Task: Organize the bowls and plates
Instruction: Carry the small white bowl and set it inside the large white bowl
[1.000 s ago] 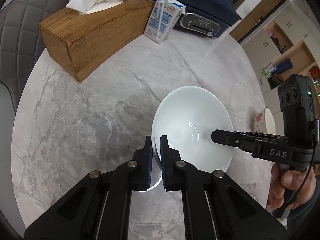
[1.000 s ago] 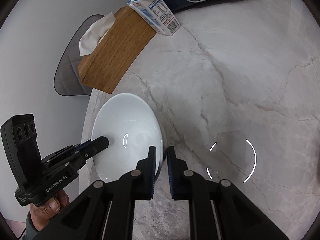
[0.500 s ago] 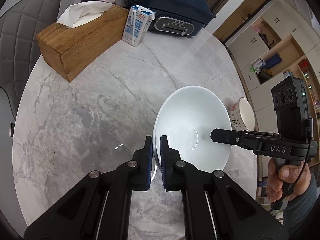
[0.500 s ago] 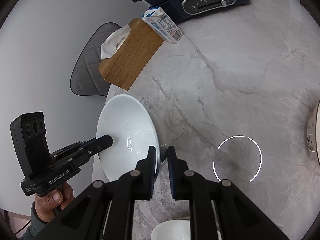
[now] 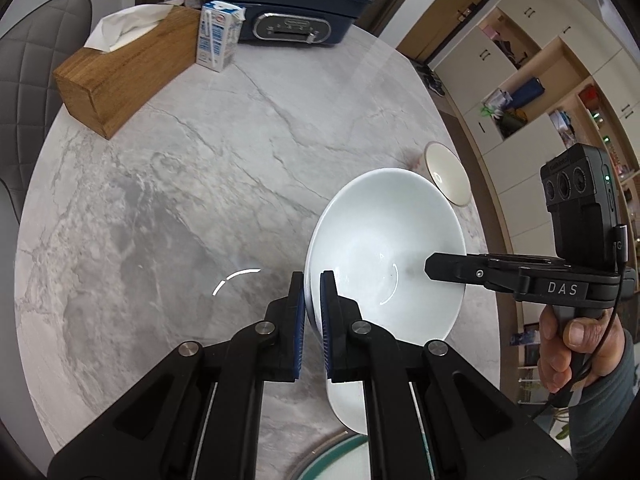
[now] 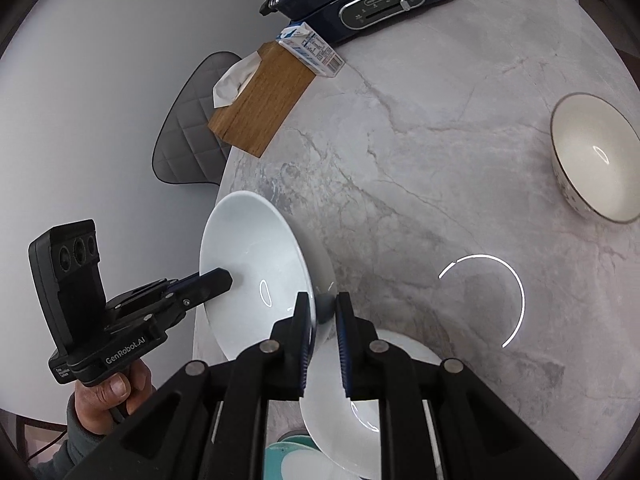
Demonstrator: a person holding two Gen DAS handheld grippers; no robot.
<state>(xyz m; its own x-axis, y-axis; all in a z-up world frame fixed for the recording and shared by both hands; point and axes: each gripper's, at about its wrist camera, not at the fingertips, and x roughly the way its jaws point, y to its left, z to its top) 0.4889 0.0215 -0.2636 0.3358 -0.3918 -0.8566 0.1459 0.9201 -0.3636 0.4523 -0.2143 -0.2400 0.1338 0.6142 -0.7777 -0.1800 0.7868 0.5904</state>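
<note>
A large white bowl [image 5: 384,248] is held in the air above the marble table [image 5: 168,184] by both grippers. My left gripper [image 5: 313,304] is shut on its near rim. My right gripper [image 6: 323,312] is shut on the opposite rim; the bowl also shows in the right wrist view [image 6: 252,272]. A second white bowl [image 6: 340,420] sits on the table below, near the front edge, and shows partly in the left wrist view [image 5: 346,408]. A cream bowl with a dark rim [image 6: 596,164] stands at the table's right side, also in the left wrist view [image 5: 446,172].
A wooden tissue box [image 5: 124,64], a milk carton [image 5: 218,36] and a dark blue appliance [image 5: 288,4] stand at the table's far side. A teal-rimmed plate [image 6: 296,460] lies at the front edge. A grey chair [image 6: 188,120] stands on the left.
Both grippers have lifted the large white bowl higher and drawn it toward the front edge. The second white bowl and the cream bowl have come into view.
</note>
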